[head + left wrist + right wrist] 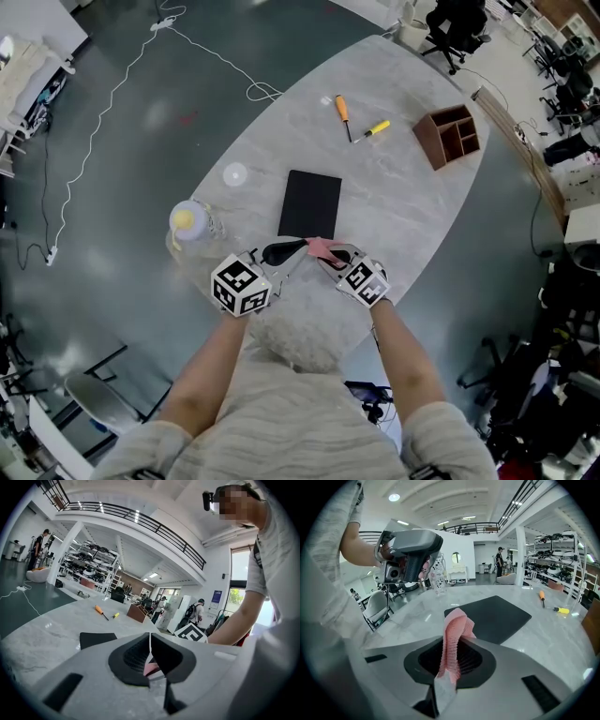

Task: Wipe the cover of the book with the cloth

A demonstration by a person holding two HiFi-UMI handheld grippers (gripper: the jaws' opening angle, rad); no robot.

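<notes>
A black book (310, 203) lies flat on the oval marble table (403, 216), closed, cover up. Just in front of its near edge my right gripper (328, 253) is shut on a pink cloth (317, 247). In the right gripper view the cloth (454, 627) stands up out of the jaws, with the book (492, 613) beyond it. My left gripper (296, 246) hovers beside the cloth, shut, its pads meeting in a thin line (150, 637). A scrap of pink shows low behind those pads. The book (96, 639) lies ahead to their left.
A clear bottle with a yellow cap (192, 223) stands left of the book, with a small white disc (234, 173) behind it. Farther back lie an orange screwdriver (343, 111) and a yellow marker (377, 128). A brown wooden organizer (448, 135) stands at the far right.
</notes>
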